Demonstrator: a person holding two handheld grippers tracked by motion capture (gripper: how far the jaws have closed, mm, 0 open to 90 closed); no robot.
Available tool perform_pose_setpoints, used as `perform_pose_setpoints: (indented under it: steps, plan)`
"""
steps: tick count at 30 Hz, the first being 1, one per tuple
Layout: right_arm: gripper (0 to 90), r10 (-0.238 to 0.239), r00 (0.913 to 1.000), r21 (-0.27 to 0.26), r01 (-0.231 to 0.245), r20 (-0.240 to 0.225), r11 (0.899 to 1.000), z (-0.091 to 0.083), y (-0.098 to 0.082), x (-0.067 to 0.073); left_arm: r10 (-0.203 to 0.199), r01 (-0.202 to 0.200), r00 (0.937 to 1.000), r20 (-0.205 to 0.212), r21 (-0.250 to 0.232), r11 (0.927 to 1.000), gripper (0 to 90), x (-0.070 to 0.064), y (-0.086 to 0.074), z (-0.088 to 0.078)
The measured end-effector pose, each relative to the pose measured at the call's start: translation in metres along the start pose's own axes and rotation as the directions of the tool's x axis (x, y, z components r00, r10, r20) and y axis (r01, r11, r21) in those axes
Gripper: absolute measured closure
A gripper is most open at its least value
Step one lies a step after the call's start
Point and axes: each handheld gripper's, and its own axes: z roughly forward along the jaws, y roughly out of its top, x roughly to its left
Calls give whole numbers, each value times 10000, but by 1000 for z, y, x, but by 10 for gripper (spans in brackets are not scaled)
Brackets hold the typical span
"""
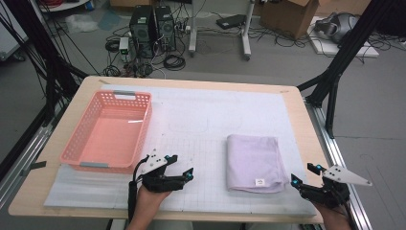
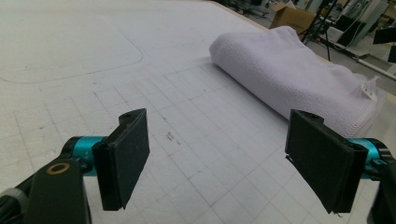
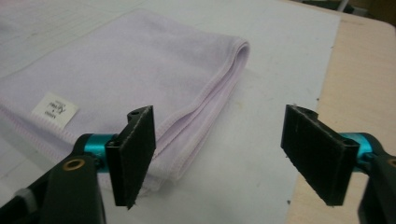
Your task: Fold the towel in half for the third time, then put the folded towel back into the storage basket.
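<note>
Folded lilac towel lies free on the bench; both pairs of jaws wide open, holding nothing.

The folded lilac terry-cloth towel rests on the white gridded mat at near right, white label toward the near edge (fold edges stacked on its right side). Left gripper sits near centre, left of the towel and apart from it. Right gripper sits just beyond the towel's near-right corner, not touching. A pink perforated plastic basket stands at far left.
</note>
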Motion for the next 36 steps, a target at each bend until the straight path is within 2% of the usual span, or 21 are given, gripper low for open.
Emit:
perform_pose_setpoints:
  steps: [4,6,10,12,15,18,20,22,24,27,30,34,36]
  plan:
    - [201,183,9996,-28,-183,-195,9998,3,-5,-1,46,-46,10000,62,65,10000,222,-1,1,2]
    - [201,74,9997,16,-74,-225,10000,3,-6,-1,51,-51,10000,54,84,10000,222,-1,2,3]
    - [200,50,9998,-112,-52,-190,9999,0,-4,0,-221,223,9997,119,-159,9996,224,-1,7,5]
    - [200,57,9999,-151,-59,-158,9999,-1,-3,-1,-72,73,9999,99,-76,9999,223,-1,9,9]
    - [200,101,9998,-178,-104,-190,9998,0,-4,-1,-136,139,9993,359,-95,9999,215,-1,11,15]
    - [200,51,9998,-76,-52,-190,10000,1,-5,-2,184,-175,9990,416,-222,9996,208,-3,12,21]
    - [200,89,9998,-56,-90,-187,9999,1,-5,-3,300,-297,9990,332,-74,9995,212,-4,14,25]
    - [200,119,9998,-54,-120,-184,9999,0,-6,-3,-4,-5,9984,568,164,9999,219,-4,17,29]
    - [200,104,9998,-64,-105,-177,9999,0,-7,-3,-85,67,9973,727,250,9997,214,-6,19,33]
    - [200,73,9998,-14,-73,-202,10000,0,-8,-3,-247,226,9940,1068,212,9995,213,-9,22,42]
    - [200,156,9996,23,-155,-214,9999,0,-10,-4,-262,218,9941,1049,427,9989,213,-17,27,54]
    - [200,193,9996,68,-191,-202,9998,2,-13,-7,-242,149,9898,1406,662,9977,216,-28,35,76]
    - [200,173,9996,121,-170,-236,9998,3,-14,-7,-223,73,9890,1463,1023,9947,223,-35,37,91]
